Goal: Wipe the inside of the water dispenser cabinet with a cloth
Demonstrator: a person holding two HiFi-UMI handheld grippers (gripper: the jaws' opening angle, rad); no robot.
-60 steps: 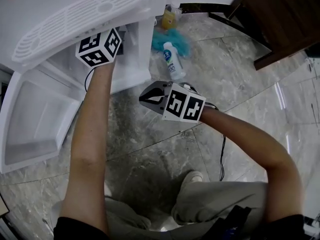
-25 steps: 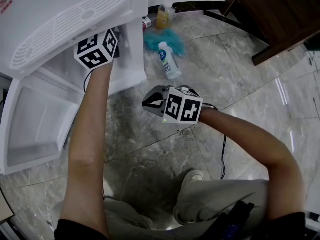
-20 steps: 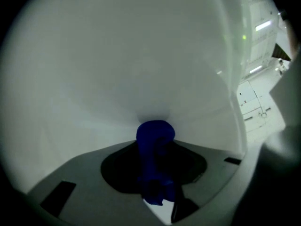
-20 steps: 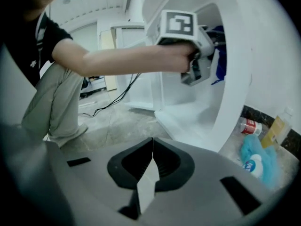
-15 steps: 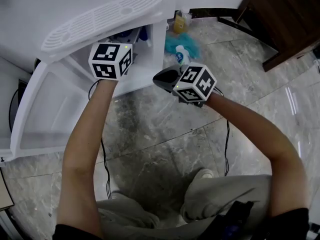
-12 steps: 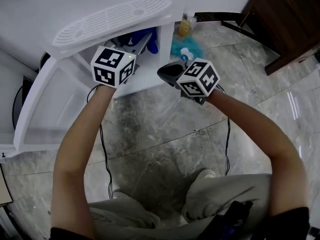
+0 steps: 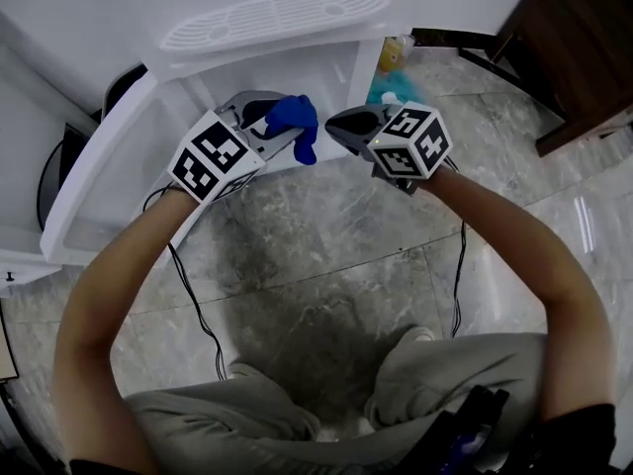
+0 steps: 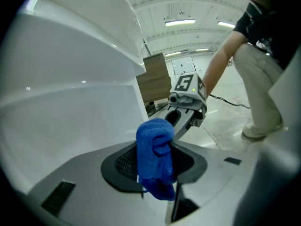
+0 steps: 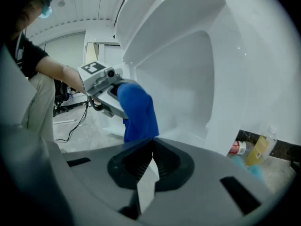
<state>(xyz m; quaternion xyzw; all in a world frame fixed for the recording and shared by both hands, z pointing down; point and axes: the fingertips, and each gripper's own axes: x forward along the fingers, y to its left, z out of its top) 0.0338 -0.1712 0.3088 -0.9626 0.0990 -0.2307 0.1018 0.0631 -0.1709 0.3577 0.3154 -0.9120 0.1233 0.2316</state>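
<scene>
A blue cloth [image 7: 294, 124] is bunched up between the jaws of my left gripper [image 7: 280, 127], which is shut on it just in front of the open white cabinet [image 7: 297, 72] of the water dispenser. In the left gripper view the cloth [image 8: 155, 157] stands folded and upright in the left gripper [image 8: 156, 163]. My right gripper [image 7: 333, 122] is shut and empty, close to the right of the cloth and pointing at it. The right gripper view shows the right gripper's [image 9: 151, 158] pads pressed together, the cloth [image 9: 136, 112] ahead and the cabinet's white inner wall [image 9: 188, 79] beyond.
The cabinet door [image 7: 99, 196] hangs open to the left. A yellow bottle [image 7: 393, 55] and a teal fluffy thing [image 7: 381, 87] lie on the marble floor right of the dispenser, with a red can [image 9: 236, 148] nearby. Dark wooden furniture [image 7: 574, 47] stands at upper right. A cable [image 7: 198, 305] runs across the floor.
My left gripper has come out of the cabinet, bringing the blue cloth into the open. The right gripper has risen from the floor area to beside the cloth.
</scene>
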